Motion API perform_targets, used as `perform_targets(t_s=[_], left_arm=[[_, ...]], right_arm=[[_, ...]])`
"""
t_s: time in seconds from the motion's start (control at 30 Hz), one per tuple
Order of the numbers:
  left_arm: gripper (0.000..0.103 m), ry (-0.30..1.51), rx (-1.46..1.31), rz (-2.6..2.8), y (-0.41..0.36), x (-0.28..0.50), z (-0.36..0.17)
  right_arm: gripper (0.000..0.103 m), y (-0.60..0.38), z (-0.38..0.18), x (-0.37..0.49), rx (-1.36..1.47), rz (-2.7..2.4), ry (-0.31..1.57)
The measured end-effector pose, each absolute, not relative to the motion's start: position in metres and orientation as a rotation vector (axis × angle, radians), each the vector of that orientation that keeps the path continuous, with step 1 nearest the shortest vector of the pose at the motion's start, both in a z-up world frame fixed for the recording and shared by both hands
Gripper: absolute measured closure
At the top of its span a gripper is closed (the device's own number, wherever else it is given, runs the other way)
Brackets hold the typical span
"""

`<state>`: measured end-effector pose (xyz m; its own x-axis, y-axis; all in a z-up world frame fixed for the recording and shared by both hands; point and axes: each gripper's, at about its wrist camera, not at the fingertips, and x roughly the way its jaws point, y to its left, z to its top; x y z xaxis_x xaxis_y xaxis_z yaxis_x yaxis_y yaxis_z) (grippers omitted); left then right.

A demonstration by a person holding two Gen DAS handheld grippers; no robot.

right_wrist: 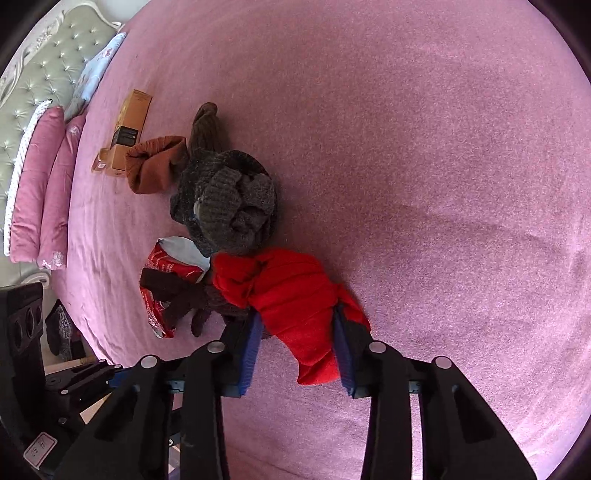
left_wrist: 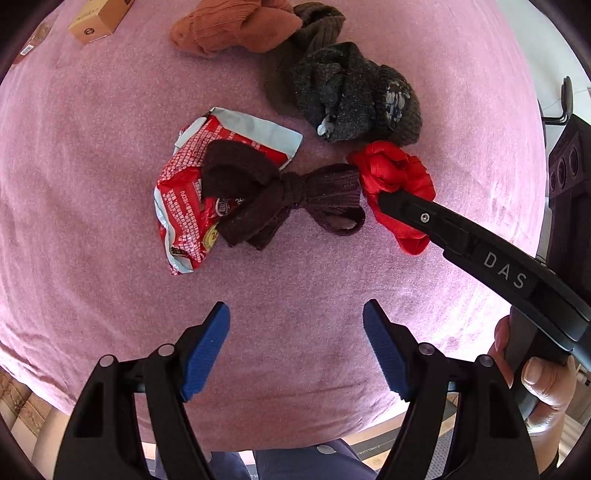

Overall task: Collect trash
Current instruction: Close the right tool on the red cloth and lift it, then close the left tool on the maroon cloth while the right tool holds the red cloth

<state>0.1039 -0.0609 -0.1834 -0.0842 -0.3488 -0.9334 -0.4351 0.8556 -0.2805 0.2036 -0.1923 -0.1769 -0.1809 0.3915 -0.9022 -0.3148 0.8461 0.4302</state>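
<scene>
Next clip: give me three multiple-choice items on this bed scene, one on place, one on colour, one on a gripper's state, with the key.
1. The knotted maroon sock lies partly on:
A. the snack wrapper
B. the cardboard box
C. a pillow

2. The cloth between the right gripper's jaws is:
A. orange
B. grey
C. red

3. The left gripper's jaws are:
A. closed on a sock
B. open, nothing between
C. closed on the wrapper

Key: A, the sock overlaps the wrapper; C, red cloth sits between the blue pads; B, only pink bedspread shows between them.

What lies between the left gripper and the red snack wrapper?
In the left wrist view, only bare pink bedspread lies between the open left gripper and the red snack wrapper.
</scene>
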Motion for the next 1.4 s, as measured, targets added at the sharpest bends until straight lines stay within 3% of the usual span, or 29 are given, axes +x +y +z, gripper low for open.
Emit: perform_targets(t_s=[0.37,0.5,0.73,0.87,0.93,1.4], left_arm=[[0.03,1.615,-0.335,-0.02,-0.1,0.143,-0.171],[0.054,1.638,-0.21,-0.063,-0.112,0.165,-0.189],[0.056,1.689,-0.181,-0.1,-0.126,0.171,-0.213],[0.074,1.697,-0.208,-0.063,-0.122,0.176,-0.22],[0.097,1.705,-0.263,-0.05,-0.11,0.177,-0.22],[0.099,1.639,-0.517,-0.131,-0.058,0.133,-0.173]], right_arm=[[0.073,-0.241,-0.144,0.209,0.309,0.575,1.586],[0.073,-0.251,-0.147,0.211,0.334,0.541,1.581],[0.073,-0.265,-0.151,0.208,0.37,0.508,1.578],[0.073,-0.27,-0.151,0.204,0.378,0.499,1.578],[0.073,-0.272,-0.151,0.203,0.383,0.494,1.577],[0.073,-0.289,-0.113,0.163,0.428,0.459,1.531]])
